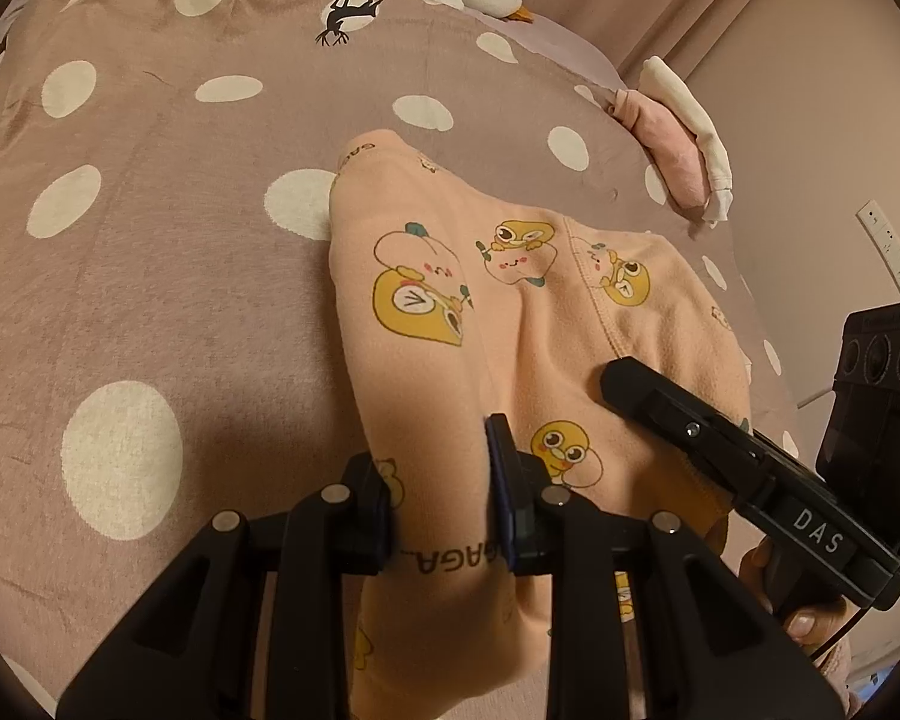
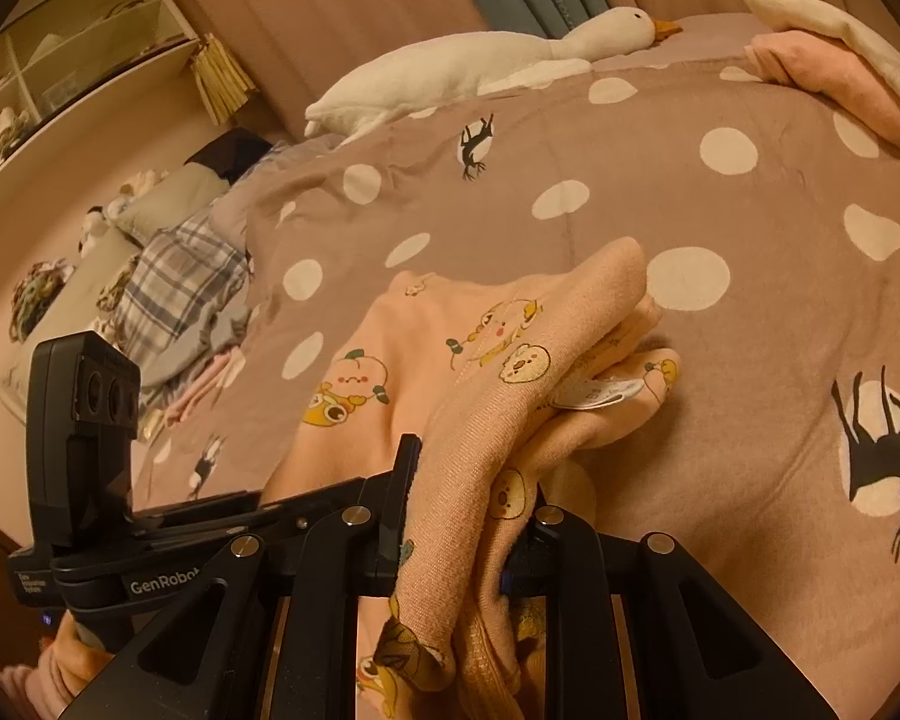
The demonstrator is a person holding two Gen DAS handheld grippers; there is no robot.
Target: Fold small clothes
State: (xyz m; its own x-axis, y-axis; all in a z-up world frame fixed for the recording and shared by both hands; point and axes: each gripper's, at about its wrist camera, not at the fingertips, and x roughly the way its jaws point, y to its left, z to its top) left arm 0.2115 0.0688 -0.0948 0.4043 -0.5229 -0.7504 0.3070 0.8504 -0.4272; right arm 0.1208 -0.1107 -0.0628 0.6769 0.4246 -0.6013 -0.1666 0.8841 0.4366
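Surface: a bed is covered by a brown polka-dot duvet point(image 1: 150, 252), on which the work is laid out.
Left gripper point(image 1: 444, 516): closed onto the near edge of the peach garment point(image 1: 510, 312), with the printed waistband pinched between its pads.
Right gripper point(image 2: 468, 546): likewise clamped on a bunched fold of the same garment, which is draped over its fingers; a white care label point(image 2: 594, 393) is exposed beyond.
Reason for the hold: both near corners appear to be held so that the edge can be carried over in one even fold.
Garment position: the far part is spread flat on the duvet, while the near part is lifted.
Finished pile: folded pink and white clothes point(image 2: 834, 72) are stacked at the far right edge, well apart.
Further out: a plush goose point(image 2: 480, 60) is laid along the head of the bed.
Containers: open shelving point(image 2: 72, 54) is seen at the wall; its contents cannot be made out.
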